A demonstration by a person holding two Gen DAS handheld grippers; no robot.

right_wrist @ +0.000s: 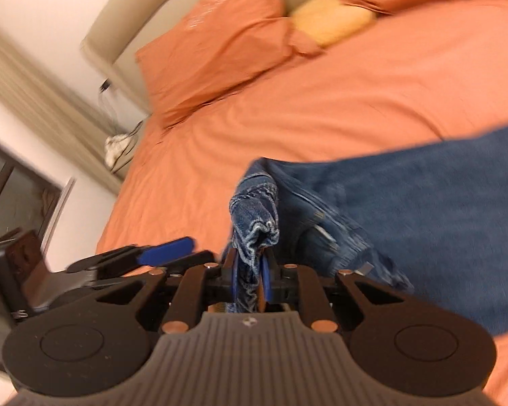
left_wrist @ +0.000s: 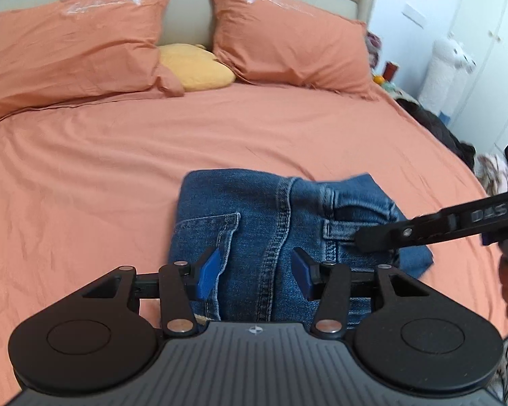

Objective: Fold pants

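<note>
Blue jeans (left_wrist: 271,223) lie folded in a thick stack on the orange bed sheet (left_wrist: 118,155), back pocket and seat seam up. My left gripper (left_wrist: 255,272) is open, its blue pads spread over the near edge of the jeans, holding nothing. My right gripper (right_wrist: 250,280) is shut on a bunched edge of the jeans (right_wrist: 257,223) and lifts it off the bed. In the left wrist view the right gripper (left_wrist: 365,240) comes in from the right onto the jeans' right side. The right wrist view is motion-blurred.
Two orange pillows (left_wrist: 67,44) and a yellow cushion (left_wrist: 196,66) lie at the headboard. Clothes and a white post (left_wrist: 440,71) stand right of the bed. A bedside spot with cables (right_wrist: 118,145) and a dark frame are left of the bed.
</note>
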